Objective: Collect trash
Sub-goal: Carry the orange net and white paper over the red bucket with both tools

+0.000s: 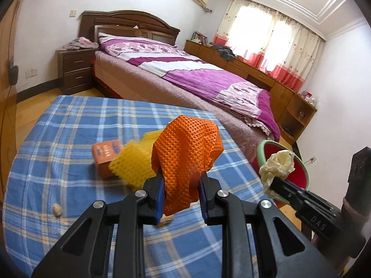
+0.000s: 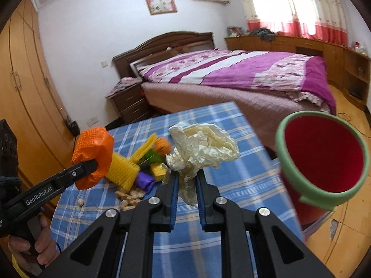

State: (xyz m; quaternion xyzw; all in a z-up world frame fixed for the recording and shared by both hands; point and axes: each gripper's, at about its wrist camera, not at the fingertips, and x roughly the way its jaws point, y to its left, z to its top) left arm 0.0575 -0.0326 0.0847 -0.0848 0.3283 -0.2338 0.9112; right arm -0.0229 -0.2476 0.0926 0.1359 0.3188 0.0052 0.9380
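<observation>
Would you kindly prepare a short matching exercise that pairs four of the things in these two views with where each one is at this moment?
Things:
1. orange foam net
2. crumpled paper
3. orange box
4. red bin

Places:
A. lying on the checked tablecloth
B. beside the table, past its right edge
C. clamped in the left gripper
D. clamped in the right gripper

Pairs: 1-C, 2-D, 3-A, 4-B

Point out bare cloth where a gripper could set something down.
Free: the table's far left cloth beyond the orange box, and the near strip right of the peanut. Crowded: the middle, around the box, yellow net and purple wrapper. Both grippers are loaded.
</observation>
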